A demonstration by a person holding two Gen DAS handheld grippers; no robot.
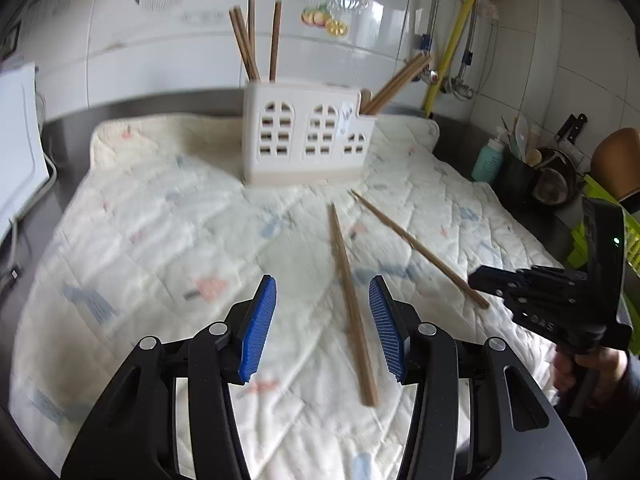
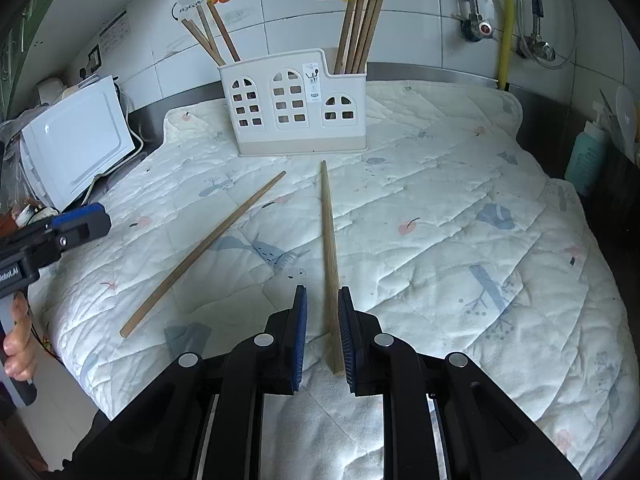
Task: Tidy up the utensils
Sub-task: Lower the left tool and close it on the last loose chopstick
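A white utensil holder point(image 1: 306, 136) point(image 2: 298, 108) stands at the back of a quilted mat, with several wooden chopsticks upright in its left and right compartments. Two loose chopsticks lie on the mat. My left gripper point(image 1: 322, 324) is open, its pads either side of the near chopstick point(image 1: 352, 304), above it. My right gripper point(image 2: 322, 336) is open but narrow, its blue pads straddling the near end of the other chopstick point(image 2: 330, 264); the right pad touches it. The left-hand chopstick point(image 2: 204, 252) lies diagonal. The right gripper also shows in the left view point(image 1: 480, 280).
A white appliance point(image 2: 76, 144) sits at the mat's left edge. A teal bottle point(image 2: 586, 156), a black pot of tools point(image 1: 520, 176) and pans stand at the right. Pipes and a yellow hose point(image 2: 506, 20) run down the tiled wall.
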